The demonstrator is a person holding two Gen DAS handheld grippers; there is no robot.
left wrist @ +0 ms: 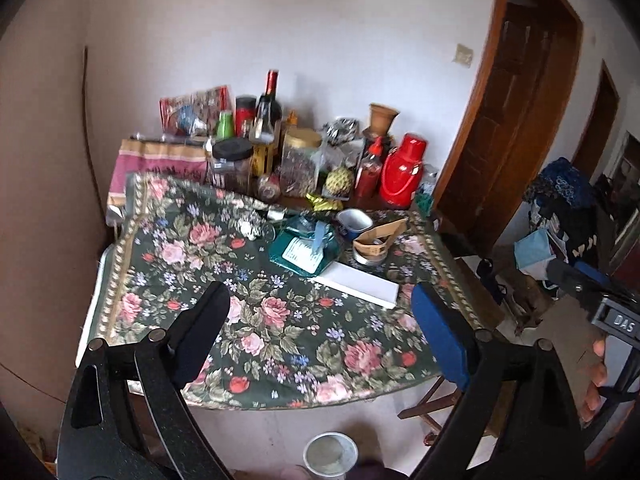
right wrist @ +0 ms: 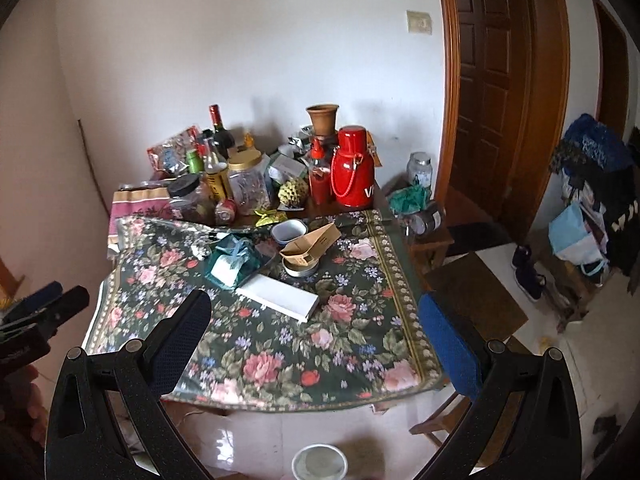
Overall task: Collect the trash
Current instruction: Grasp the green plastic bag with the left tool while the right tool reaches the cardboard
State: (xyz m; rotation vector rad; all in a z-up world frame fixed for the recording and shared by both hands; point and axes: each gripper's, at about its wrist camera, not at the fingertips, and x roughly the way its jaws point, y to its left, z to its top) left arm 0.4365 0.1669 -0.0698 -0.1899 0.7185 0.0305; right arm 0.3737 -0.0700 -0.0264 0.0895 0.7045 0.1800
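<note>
Trash lies in a loose cluster on the far half of the counter (left wrist: 120, 280), on the floral cloth (left wrist: 280, 320); nothing is picked up yet. Nearest, on the floor just below the counter's front edge, stands a small round bin (left wrist: 330, 456), likely where the pieces belong. The left hand-held gripper (left wrist: 320, 300) hangs above the near cloth with its jaws wide apart and nothing between them; the right hand-held gripper (right wrist: 316, 312) is likewise spread and empty. Beyond them lies a flat white box (left wrist: 356, 282), then a teal packet (left wrist: 304, 250) with a white label, a torn brown cardboard piece (left wrist: 380, 234) resting on a round tin lid (left wrist: 370, 258), and a blue-rimmed cup (left wrist: 354, 222). At the back, jars, bottles and a red flask (left wrist: 402, 176) crowd the wall.

A good approach would take the nearest loose piece first, come down on its narrow edge, and stay clear of the upright bottles behind.
</note>
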